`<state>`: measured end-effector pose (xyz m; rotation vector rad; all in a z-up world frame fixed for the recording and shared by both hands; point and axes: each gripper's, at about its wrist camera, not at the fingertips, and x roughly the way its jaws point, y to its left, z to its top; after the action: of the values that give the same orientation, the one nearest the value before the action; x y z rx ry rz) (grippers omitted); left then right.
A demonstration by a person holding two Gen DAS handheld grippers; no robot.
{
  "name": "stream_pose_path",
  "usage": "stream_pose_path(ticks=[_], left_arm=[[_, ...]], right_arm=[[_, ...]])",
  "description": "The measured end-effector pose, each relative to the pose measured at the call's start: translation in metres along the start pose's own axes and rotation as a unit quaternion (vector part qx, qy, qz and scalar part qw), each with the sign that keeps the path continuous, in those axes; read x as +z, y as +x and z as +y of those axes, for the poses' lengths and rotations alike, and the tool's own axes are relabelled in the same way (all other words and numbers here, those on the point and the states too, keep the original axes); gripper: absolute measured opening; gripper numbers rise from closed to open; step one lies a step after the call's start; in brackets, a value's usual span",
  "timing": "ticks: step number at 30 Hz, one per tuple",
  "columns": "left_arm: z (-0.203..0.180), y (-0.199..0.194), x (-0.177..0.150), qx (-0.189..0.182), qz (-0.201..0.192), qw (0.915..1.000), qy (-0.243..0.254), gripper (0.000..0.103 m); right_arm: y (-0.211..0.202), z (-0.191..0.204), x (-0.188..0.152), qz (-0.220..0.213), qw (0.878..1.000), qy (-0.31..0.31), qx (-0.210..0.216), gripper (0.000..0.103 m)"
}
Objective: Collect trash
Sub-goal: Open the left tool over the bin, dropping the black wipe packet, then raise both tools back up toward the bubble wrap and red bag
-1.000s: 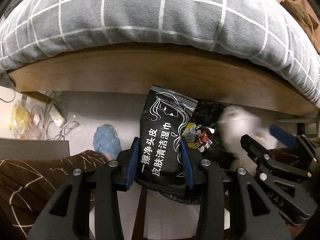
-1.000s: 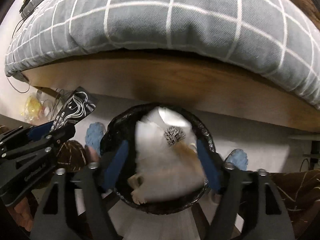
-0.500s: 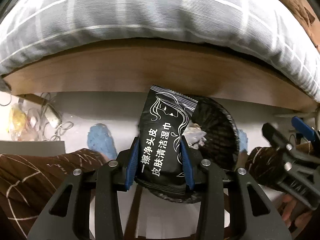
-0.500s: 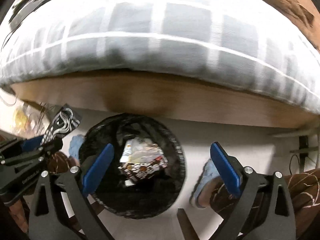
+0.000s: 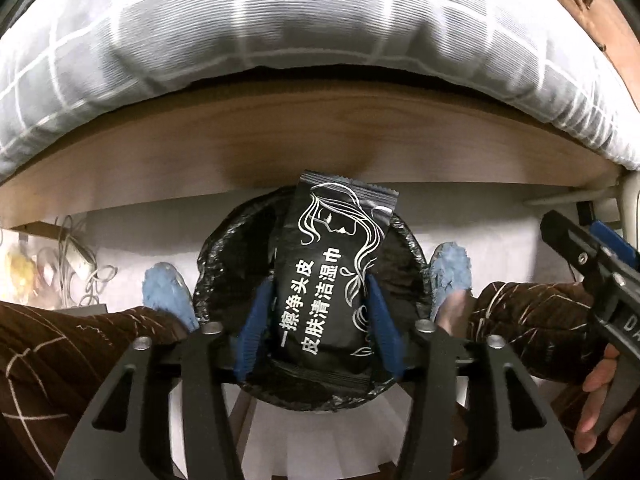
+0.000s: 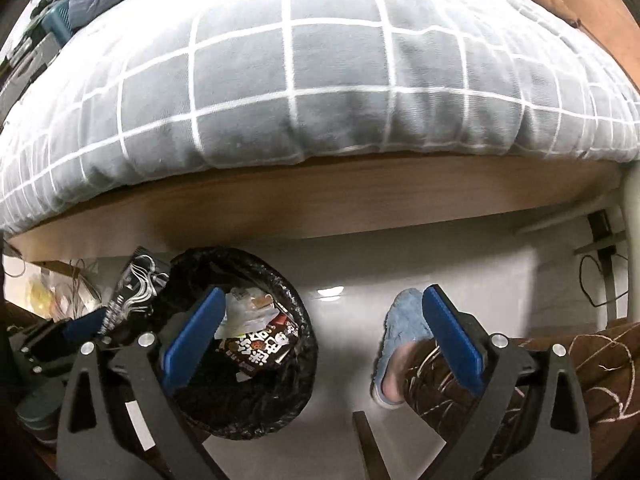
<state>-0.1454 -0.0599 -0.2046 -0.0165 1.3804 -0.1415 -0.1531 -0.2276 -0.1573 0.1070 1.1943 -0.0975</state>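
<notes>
Left gripper clamps black foil wet-wipe packet with white line drawing, directly above round black-lined trash bin. Right gripper spread wide, empty. Bin holds wrappers; packet drop remains.

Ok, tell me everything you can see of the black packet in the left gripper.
The packet is a glossy black sachet with white Chinese lettering and a line drawing of a long-haired woman, crimped at its top edge. It stands upright, pinched by the left gripper, over the black-lined bin. It looks unopened, slightly puffy.
</notes>
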Motion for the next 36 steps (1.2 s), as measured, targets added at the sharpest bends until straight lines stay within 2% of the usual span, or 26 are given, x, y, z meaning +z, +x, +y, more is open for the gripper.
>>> stream_pose_path(ticks=[2, 4, 7, 10, 21, 25, 29, 33, 36], left_arm=[[0.000, 0.001, -0.001, -0.003, -0.006, 1.0000, 0.002, 0.064], [-0.003, 0.000, 0.000, 0.001, -0.015, 0.9999, 0.007, 0.077], [-0.002, -0.003, 0.003, -0.008, -0.027, 0.9996, -0.003, 0.087], [0.002, -0.010, 0.007, 0.002, -0.044, 0.9990, -0.006, 0.093], [0.012, -0.053, 0.023, 0.021, -0.119, 0.9923, -0.028, 0.097], [0.011, -0.073, 0.029, 0.016, -0.137, 0.9895, -0.041, 0.097], [0.006, -0.104, 0.040, 0.015, -0.169, 0.9845, -0.044, 0.097], [0.001, -0.130, 0.063, 0.004, -0.189, 0.9804, -0.056, 0.097], [-0.006, -0.146, 0.083, 0.003, -0.207, 0.9769, -0.054, 0.097]], right_arm=[[0.000, -0.003, 0.000, -0.001, 1.000, 0.003, 0.000, 0.095], [-0.001, -0.005, 0.001, -0.002, 1.000, 0.006, 0.000, 0.095], [-0.004, -0.004, 0.002, -0.008, 1.000, 0.010, 0.003, 0.095], [-0.009, -0.001, 0.006, -0.016, 1.000, 0.010, -0.001, 0.095], [-0.053, -0.001, 0.026, -0.094, 0.995, 0.007, -0.021, 0.095], [-0.076, -0.001, 0.032, -0.131, 0.991, -0.007, -0.037, 0.095], [-0.105, -0.004, 0.046, -0.174, 0.984, -0.017, -0.036, 0.095], [-0.131, -0.016, 0.069, -0.211, 0.977, -0.020, -0.031, 0.095], [-0.152, -0.028, 0.098, -0.251, 0.967, -0.014, -0.030, 0.095]])
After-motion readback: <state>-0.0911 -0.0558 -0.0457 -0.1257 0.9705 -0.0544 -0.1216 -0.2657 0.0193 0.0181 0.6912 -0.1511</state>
